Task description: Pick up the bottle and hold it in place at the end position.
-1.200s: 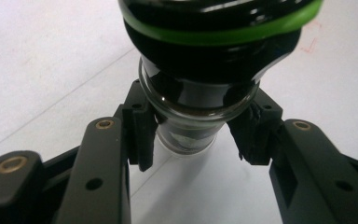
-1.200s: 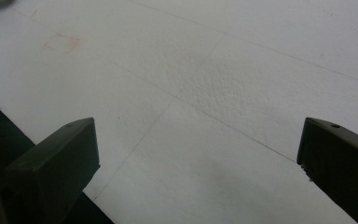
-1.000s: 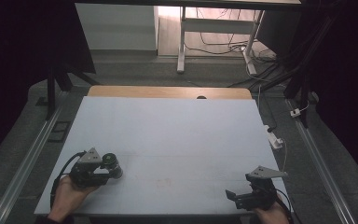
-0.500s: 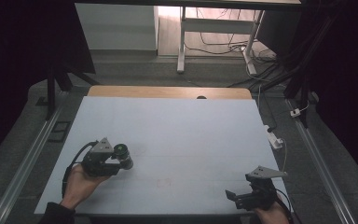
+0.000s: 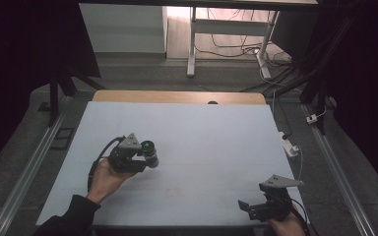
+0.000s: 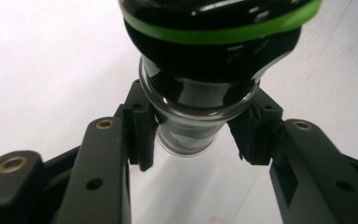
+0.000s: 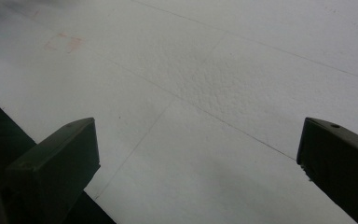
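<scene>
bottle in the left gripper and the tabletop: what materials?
Bottle: looks like clear glass with dark contents, going by the glossy transparent rim; black cap with green band, probably plastic. Tabletop: matte white, pebbled, faintly seamed sheet, possibly foam board; hard to tell.

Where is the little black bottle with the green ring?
In the high view the bottle is left of the table's middle, clamped in the left claw.

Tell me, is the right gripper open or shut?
Open. The right gripper has its jaws wide apart, with bare white table between them.
</scene>
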Available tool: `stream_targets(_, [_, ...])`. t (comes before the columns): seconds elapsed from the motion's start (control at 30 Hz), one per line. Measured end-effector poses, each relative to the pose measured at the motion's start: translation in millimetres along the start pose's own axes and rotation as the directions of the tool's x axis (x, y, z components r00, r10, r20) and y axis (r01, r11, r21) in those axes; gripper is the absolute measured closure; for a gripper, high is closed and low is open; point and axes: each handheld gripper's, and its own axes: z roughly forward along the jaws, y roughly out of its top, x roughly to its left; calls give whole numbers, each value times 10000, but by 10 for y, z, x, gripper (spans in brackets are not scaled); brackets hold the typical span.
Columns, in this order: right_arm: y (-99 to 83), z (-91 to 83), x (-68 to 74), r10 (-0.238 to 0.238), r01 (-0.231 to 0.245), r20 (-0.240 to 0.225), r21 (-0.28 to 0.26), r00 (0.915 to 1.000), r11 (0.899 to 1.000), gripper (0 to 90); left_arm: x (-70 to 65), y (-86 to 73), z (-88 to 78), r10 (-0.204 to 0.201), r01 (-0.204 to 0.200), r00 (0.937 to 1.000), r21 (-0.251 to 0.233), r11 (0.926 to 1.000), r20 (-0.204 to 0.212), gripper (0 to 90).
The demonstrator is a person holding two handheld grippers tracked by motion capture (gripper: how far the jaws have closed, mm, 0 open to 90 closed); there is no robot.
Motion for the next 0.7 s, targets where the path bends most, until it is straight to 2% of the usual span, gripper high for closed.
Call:
stream_targets(0.13, [-1, -2, -1, 0, 0, -4, -23, 10000, 10000, 0, -8, 132, 122, 275, -275, 9996, 50, 9996, -8, 535])
stream_targets(0.4, [-3, -5, -3, 6, -6, -24, -25, 10000, 10000, 0, 10, 335, 323, 326, -327, 9994, 130, 9994, 77, 535])
stream_targets(0.7, [-7, -7, -6, -19, 19, -25, -47, 10000, 10000, 0, 33, 503, 584, 597, -593, 9981, 250, 9979, -140, 535])
